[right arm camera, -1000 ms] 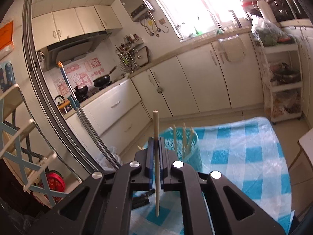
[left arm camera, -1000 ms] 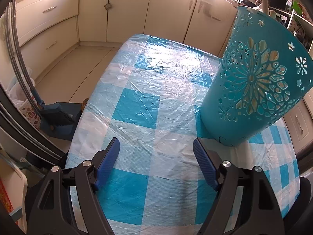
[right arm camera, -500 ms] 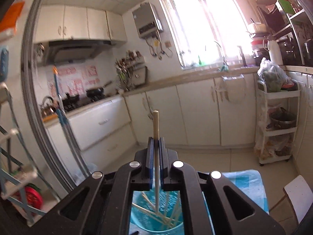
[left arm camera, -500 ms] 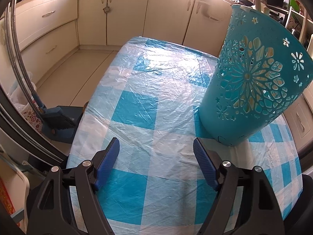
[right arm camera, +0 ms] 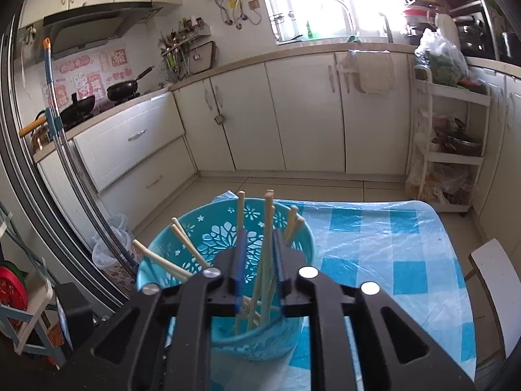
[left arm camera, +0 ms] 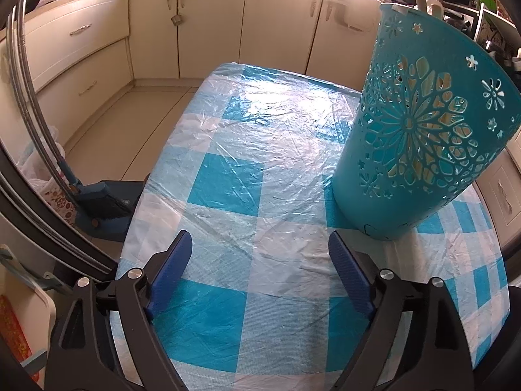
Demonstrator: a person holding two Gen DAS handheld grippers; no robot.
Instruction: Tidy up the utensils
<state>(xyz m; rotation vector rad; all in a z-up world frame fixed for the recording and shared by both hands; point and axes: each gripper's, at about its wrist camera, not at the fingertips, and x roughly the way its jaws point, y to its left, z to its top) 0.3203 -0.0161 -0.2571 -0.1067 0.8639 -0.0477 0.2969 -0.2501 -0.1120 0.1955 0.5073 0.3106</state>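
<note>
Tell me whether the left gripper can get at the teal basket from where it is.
Probably yes. The left gripper is open over bare tablecloth, and the teal basket stands just ahead on its right, with nothing between them.

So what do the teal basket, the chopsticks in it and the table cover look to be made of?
Teal basket: moulded plastic, matte, with cut-out flower openings. Chopsticks: pale wood or bamboo, judging by the uniform tan; could be plastic. Table cover: thin glossy plastic sheet, wrinkled and glaring.
</note>
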